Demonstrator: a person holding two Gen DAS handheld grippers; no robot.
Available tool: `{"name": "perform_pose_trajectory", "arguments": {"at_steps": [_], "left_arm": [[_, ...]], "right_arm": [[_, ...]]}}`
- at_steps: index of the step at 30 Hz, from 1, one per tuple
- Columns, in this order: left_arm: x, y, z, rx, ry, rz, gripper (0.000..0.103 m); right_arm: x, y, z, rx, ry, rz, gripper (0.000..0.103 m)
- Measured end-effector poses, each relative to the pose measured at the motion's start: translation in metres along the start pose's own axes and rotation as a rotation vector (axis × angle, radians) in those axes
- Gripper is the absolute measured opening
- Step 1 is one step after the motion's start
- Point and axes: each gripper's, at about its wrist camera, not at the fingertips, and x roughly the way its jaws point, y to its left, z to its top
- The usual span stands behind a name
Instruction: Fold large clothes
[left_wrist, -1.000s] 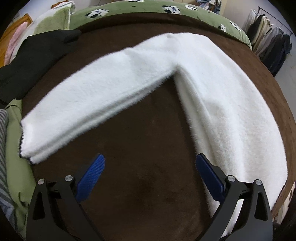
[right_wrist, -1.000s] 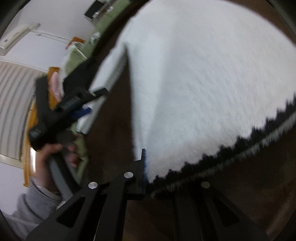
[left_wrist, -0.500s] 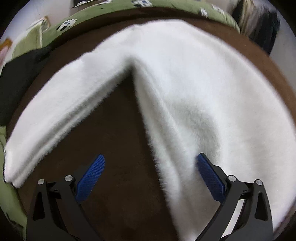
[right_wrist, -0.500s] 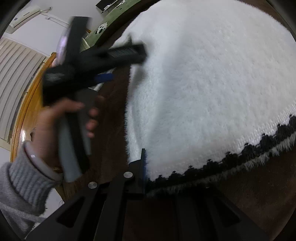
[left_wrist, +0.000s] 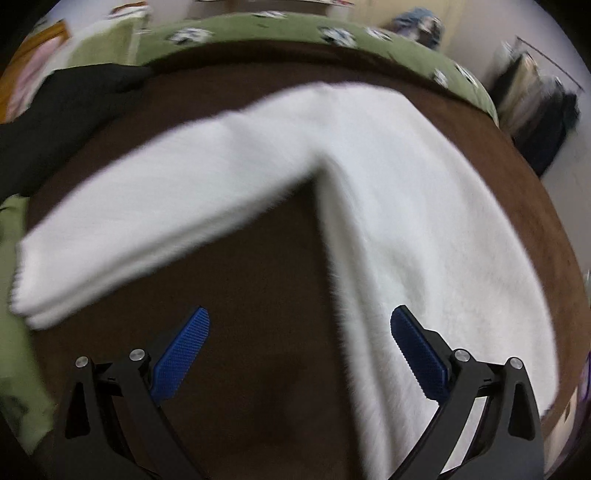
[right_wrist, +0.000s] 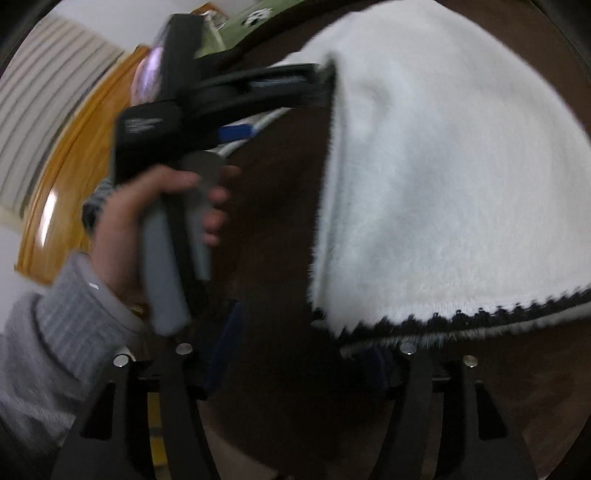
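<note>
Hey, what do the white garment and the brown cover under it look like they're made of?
White garment: looks like plush fleece or faux fur, going by its fuzzy matte nap and soft edges; the dark scalloped hem trim looks knitted or crocheted. Brown cover: probably short-pile velvet or suede-like fabric, matte and faintly mottled.

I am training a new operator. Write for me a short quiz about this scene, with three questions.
1. True or false: the left gripper is shut on the fluffy white sweater.
2. The sweater's hem trim is: A black, B red, C green.
3. Fill in: the sweater lies on a ____ plush blanket.
Key: 1 false; 2 A; 3 brown.
</note>
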Motion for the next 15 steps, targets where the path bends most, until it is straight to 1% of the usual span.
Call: {"name": "perform_pose_trajectory", "arguments": {"at_steps": [2,3,4,5,6,9,10,12,13,15], "left_arm": [[-0.028,0.024,0.007,-0.036,-0.010,0.026,0.096],[-0.048,0.039,0.010,-0.063,-0.017,0.039,0.096],[-0.064,0.053,0.011,-0.087,-0.014,0.051,0.096],[-0.078,0.062,0.012,-0.102,-0.010,0.063,0.096],[-0.088,0.073,0.011,-0.110,-0.006,0.079,0.096],[-0.111,0.097,0.005,-0.114,0.006,0.130,0.096],[-0.119,0.105,0.001,-0.118,0.011,0.139,0.096],[-0.130,0.115,-0.010,-0.135,0.012,0.156,0.096],[-0.136,0.120,-0.015,-0.147,0.010,0.164,0.096],[-0.144,0.128,-0.026,-0.175,0.011,0.163,0.096]], "right_arm": [[-0.011,0.012,0.010,-0.051,0.007,-0.033,0.067],[-0.016,0.022,0.018,-0.101,0.004,-0.060,0.068],[-0.017,0.029,0.023,-0.139,-0.002,-0.078,0.075],[-0.017,0.037,0.031,-0.183,-0.011,-0.096,0.083],[-0.016,0.040,0.039,-0.212,-0.019,-0.101,0.085],[0.005,0.053,0.072,-0.264,-0.030,-0.121,0.086],[0.014,0.060,0.083,-0.308,-0.028,-0.131,0.086],[0.028,0.073,0.106,-0.387,-0.049,-0.161,0.086],[0.038,0.082,0.131,-0.412,-0.058,-0.174,0.086],[0.047,0.090,0.151,-0.452,-0.052,-0.180,0.086]]}}
